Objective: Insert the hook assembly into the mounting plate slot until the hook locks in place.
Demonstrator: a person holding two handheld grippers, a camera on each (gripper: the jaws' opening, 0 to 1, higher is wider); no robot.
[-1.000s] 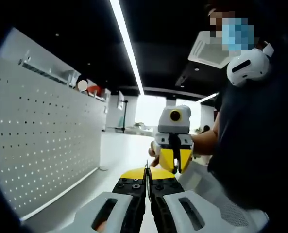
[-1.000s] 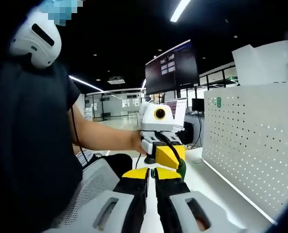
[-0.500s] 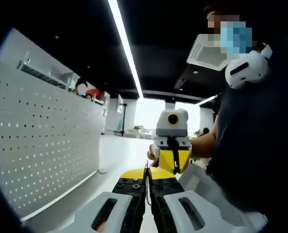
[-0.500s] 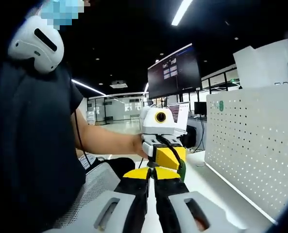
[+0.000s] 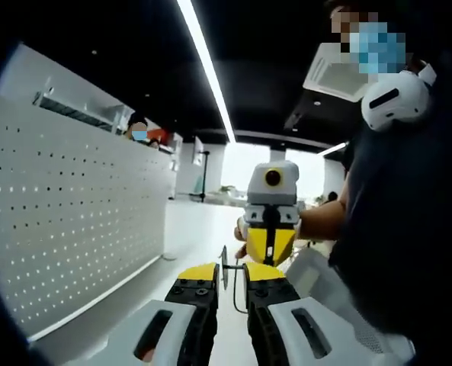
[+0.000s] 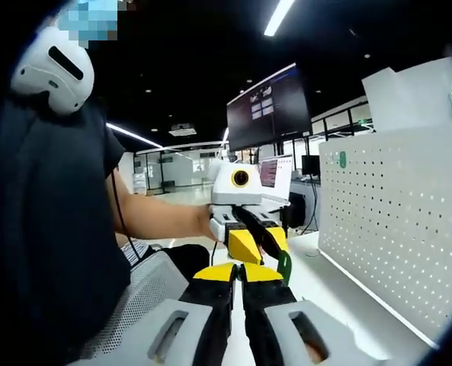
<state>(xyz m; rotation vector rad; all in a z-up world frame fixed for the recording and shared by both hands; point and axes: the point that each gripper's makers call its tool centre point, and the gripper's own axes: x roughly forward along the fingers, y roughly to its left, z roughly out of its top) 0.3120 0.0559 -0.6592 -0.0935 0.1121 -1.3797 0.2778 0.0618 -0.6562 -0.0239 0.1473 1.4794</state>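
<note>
Pegboard (image 5: 73,221) beside | left tool (image 5: 230,276) parted | right tool (image 6: 238,272) closed

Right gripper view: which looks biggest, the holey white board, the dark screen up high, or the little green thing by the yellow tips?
As they look here:
1. White pegboard, by far the largest, though it is also near the camera.
2. Dark screen.
3. Green piece, smallest.

pegboard (image 5: 73,221): white, dark hole grid | left gripper (image 5: 231,284): yellow-tipped black fingers | right gripper (image 6: 237,276): same | tabletop (image 6: 325,293): white | shirt (image 6: 50,229): dark navy
</note>
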